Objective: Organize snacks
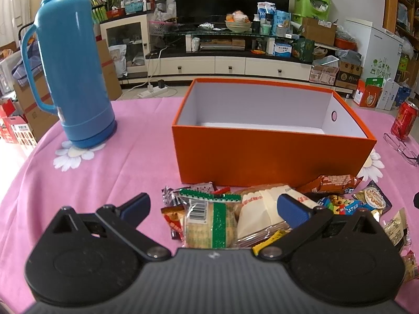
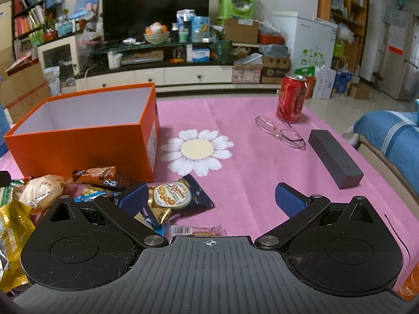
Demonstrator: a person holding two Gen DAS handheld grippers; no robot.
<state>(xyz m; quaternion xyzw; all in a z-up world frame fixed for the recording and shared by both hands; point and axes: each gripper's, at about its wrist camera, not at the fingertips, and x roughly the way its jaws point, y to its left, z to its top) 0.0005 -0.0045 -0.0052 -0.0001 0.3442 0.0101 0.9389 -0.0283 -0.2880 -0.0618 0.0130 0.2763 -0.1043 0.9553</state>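
The snack packets (image 1: 222,217) lie on the pink table (image 1: 117,172) just before the empty orange box (image 1: 272,157). Both the left tool (image 1: 213,205) and right tool (image 2: 210,200) gape wide, holding nothing. The packets look light and crinkly (maybe slippery), so pinch a middle.

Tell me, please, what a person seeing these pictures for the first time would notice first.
The eye goes first to the open orange cardboard box with its white, empty-looking inside, standing in the middle of the pink flowered tablecloth. Next comes the tall blue plastic thermos flask to the left of the box, and the heap of wrapped snack packets lying in front of it. Both the left gripper and the right gripper are open.
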